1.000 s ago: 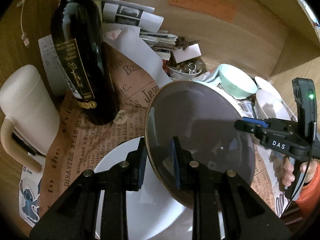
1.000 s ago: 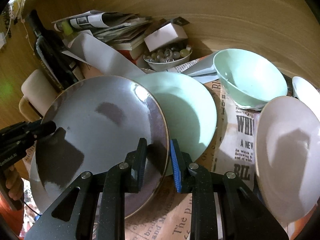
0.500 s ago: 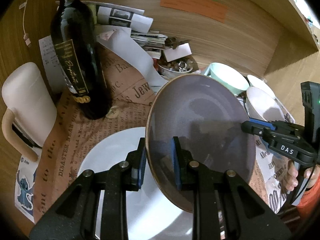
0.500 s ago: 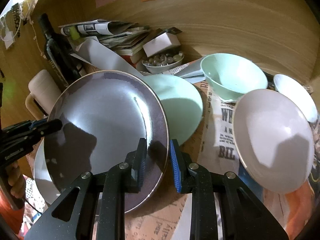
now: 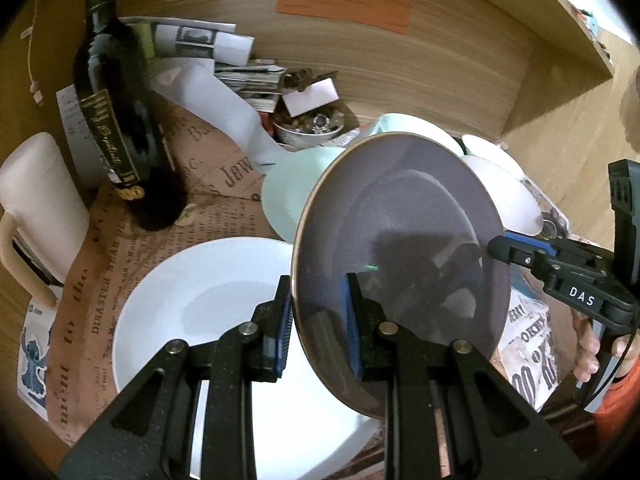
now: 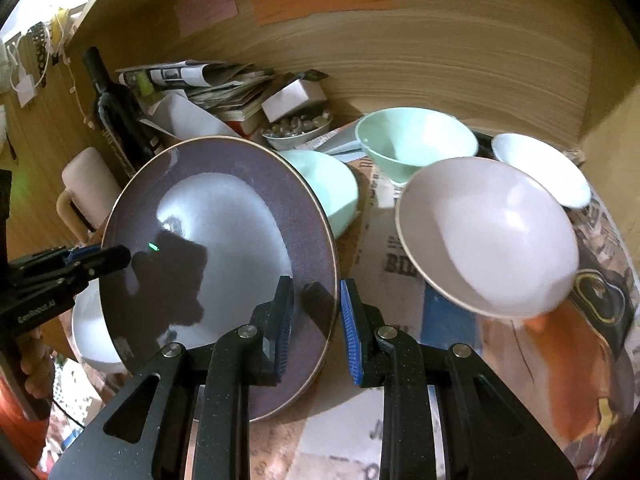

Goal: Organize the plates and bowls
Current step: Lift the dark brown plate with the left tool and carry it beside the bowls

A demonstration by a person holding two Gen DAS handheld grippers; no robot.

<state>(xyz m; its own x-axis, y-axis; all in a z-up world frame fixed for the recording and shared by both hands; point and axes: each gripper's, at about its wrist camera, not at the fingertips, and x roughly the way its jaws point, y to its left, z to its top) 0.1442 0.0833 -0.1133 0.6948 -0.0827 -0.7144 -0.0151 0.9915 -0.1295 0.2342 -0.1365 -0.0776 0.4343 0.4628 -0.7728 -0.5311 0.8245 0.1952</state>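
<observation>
Purple-grey and glossy, the dark plate (image 5: 400, 240) is hanging tilted in the air between your two grippers — the left gripper (image 5: 318, 320) is pinching its near rim, and the right gripper (image 6: 316, 320) is clamping the opposite edge, both sets of jaws narrow and closed on the rim. You are holding it above the white plate (image 5: 208, 312), which is lying flat on the newsprint sheet (image 5: 104, 264) beside the wine bottle (image 5: 120, 120).

As a judgement, you are partway through: one plate is in transit and seems headed for the white plate, though nothing is stacked yet. The mint plate (image 6: 332, 192), the mint bowl (image 6: 412, 140), the pale pink bowl (image 6: 488, 236) and the small white bowl (image 6: 544, 168) are all sitting apart, so the nesting of bowls is waiting. Whether the pink bowl is resting on something or leaning is hard to say from this angle.

Compared with a second ago, you are carrying the dark plate away from the mint plate — far more of the white plate is showing in the left view, the mint plate is emerging from behind the dark one, and in the right view the bowls are drawing toward the middle.
</observation>
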